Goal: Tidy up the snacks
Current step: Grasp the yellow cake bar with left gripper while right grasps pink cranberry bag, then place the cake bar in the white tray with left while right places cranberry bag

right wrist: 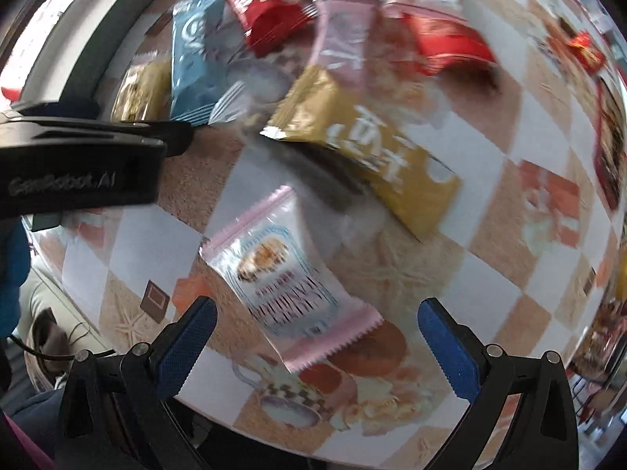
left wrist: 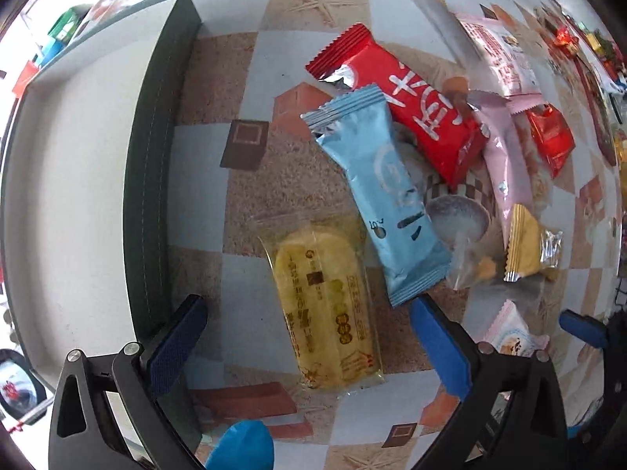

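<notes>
Both sets of jaws stand apart and empty, the left gripper (left wrist: 305,337) straddling the yellow cake packet (left wrist: 325,313) just beside the white box (left wrist: 70,180), seemingly for a short carry, the right gripper (right wrist: 313,337) framing the pink-edged packet (right wrist: 286,270) farther from that box on the table (right wrist: 509,293).

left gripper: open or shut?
Open. The left gripper has its blue pads wide apart, straddling the yellow cake packet without touching it.
</notes>
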Demonstrator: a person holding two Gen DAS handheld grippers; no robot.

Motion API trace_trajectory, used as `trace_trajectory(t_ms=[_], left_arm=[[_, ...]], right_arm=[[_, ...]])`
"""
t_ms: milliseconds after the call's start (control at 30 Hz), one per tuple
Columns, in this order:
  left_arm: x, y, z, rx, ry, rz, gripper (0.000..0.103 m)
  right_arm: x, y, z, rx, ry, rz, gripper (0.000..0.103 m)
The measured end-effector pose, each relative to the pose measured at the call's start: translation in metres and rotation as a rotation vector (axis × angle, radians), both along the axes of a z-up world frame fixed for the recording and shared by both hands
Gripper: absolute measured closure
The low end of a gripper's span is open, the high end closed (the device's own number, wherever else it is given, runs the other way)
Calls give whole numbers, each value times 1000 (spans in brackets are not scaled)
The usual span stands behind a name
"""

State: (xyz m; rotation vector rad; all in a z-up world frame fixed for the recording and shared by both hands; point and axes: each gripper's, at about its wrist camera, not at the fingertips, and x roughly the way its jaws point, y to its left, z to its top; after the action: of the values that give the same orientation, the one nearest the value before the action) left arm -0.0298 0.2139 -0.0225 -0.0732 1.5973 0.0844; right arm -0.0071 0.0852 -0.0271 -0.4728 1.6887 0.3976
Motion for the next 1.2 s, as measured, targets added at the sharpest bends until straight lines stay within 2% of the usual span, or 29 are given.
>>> trace_trajectory(t_ms=[167, 200, 267, 333, 367, 400, 433, 467, 533, 600, 800, 933, 1100, 1200], left_arm=[[0, 2, 2, -17, 16, 5, 0], [6, 0, 4, -31, 34, 14, 0], [13, -7, 4, -34, 79, 5, 0], [16, -11, 1, -34, 98, -16, 2], [17, -12, 2, -37, 91, -20, 4], [16, -14, 4, -37, 85, -25, 10], [15, -18, 8, -37, 77, -36, 18], [15, -21, 11, -34, 68, -47, 23], [14, -26, 18, -22, 45, -77, 58], [15, -30, 20, -15, 53, -107, 63], [12, -27, 32, -56, 35, -99, 64], [11, -32, 51, -63, 10, -126, 64], [11, -43, 84, -53, -43, -127, 64], [3, -46, 106, -44, -76, -103, 64]], right_arm=[[-6, 31, -20, 1, 16, -11, 0], [-6, 34, -19, -6, 10, -12, 3], [-11, 26, -19, -32, -8, -8, 13], [-9, 21, -8, -30, -17, -18, 34], [-9, 17, -4, -27, -15, -21, 41], [-8, 17, -1, -25, -22, -28, 61], [-7, 15, 1, -18, -15, -45, 64], [-5, 12, 2, -1, -3, -66, 64], [-3, 2, 6, 42, 19, -132, 64], [-2, -9, 12, 95, 44, -202, 64], [3, -47, 31, 200, 64, -376, 64], [7, -72, 43, 251, 64, -460, 64], [14, -90, 55, 304, 60, -485, 64], [15, -110, 72, 336, 57, -473, 64]])
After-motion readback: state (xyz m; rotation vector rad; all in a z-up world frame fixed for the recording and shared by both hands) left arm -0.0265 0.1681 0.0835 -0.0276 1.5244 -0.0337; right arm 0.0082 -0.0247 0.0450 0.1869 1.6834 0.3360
